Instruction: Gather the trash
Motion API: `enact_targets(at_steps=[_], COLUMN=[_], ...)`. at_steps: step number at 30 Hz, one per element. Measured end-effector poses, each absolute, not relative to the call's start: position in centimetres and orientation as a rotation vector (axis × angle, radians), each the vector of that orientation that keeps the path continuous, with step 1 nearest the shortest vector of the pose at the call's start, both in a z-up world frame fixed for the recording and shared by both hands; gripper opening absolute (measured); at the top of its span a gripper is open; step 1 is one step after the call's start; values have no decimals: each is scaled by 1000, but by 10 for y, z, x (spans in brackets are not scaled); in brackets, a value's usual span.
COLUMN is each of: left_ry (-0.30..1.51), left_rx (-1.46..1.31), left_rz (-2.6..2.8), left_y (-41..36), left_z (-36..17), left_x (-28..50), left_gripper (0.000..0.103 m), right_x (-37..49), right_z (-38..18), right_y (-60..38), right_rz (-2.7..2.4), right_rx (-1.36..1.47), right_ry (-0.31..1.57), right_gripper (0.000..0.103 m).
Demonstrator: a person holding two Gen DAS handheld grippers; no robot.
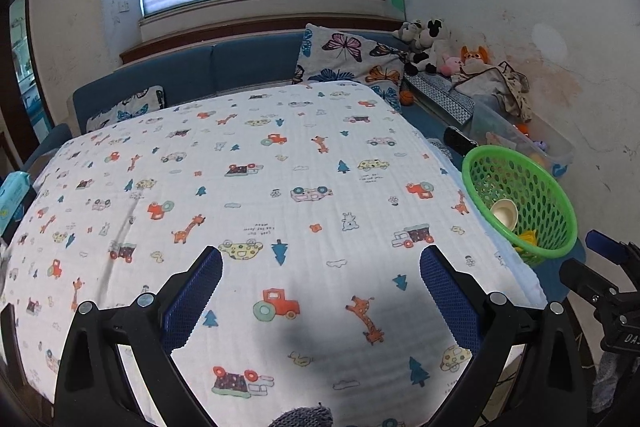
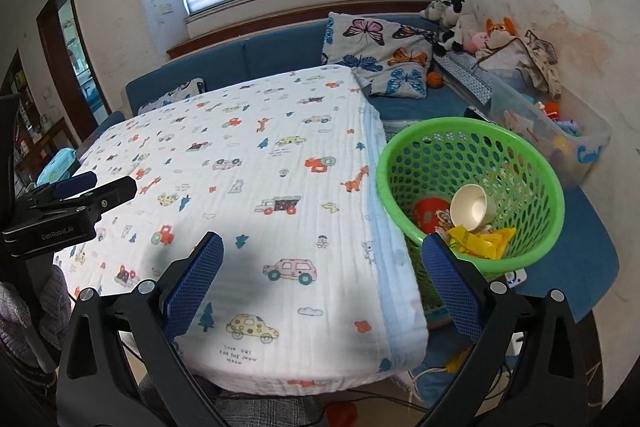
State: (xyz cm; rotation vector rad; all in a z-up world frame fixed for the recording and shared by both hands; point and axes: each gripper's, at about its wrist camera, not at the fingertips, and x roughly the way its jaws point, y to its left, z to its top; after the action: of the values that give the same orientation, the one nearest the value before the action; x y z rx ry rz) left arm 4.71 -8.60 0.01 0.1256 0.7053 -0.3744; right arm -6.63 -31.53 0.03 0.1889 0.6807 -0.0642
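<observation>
My left gripper (image 1: 321,263) hangs with its jaws spread wide and empty over the patterned tablecloth (image 1: 256,163), where I see no trash lying. My right gripper (image 2: 322,251) is also fully spread and holds nothing, near the cloth's right edge. Just beside that edge sits the green basket (image 2: 520,163), holding a paper cup (image 2: 472,207), a yellow wrapper (image 2: 484,241) and a red packet (image 2: 430,213). All look light and crushable; I would pinch the cup's rim gently, the wrapper by a crumpled fold.

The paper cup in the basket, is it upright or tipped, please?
Tipped: the cup lies on its side in the basket, mouth facing the camera.
</observation>
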Motion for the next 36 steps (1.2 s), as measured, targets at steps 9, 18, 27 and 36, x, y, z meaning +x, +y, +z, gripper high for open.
enact_targets(at_steps=[9, 18, 27, 36], left_ry=[703, 705, 712, 702], left_rx=[126, 129, 128, 133], left_rz=[-365, -348, -338, -332], left_y=[-82, -75, -74, -73], left_z=[-1, -4, -7, -7], left_x=[45, 41, 39, 37], left_gripper=[96, 96, 96, 96], right_x=[-66, -65, -64, -64], right_z=[-3, -2, -2, -2], right_y=[-306, -303, -302, -300], right_rz=[-71, -67, -67, -64], right_rx=[137, 122, 118, 117], right_ry=[684, 673, 670, 670], right_gripper=[99, 99, 99, 99])
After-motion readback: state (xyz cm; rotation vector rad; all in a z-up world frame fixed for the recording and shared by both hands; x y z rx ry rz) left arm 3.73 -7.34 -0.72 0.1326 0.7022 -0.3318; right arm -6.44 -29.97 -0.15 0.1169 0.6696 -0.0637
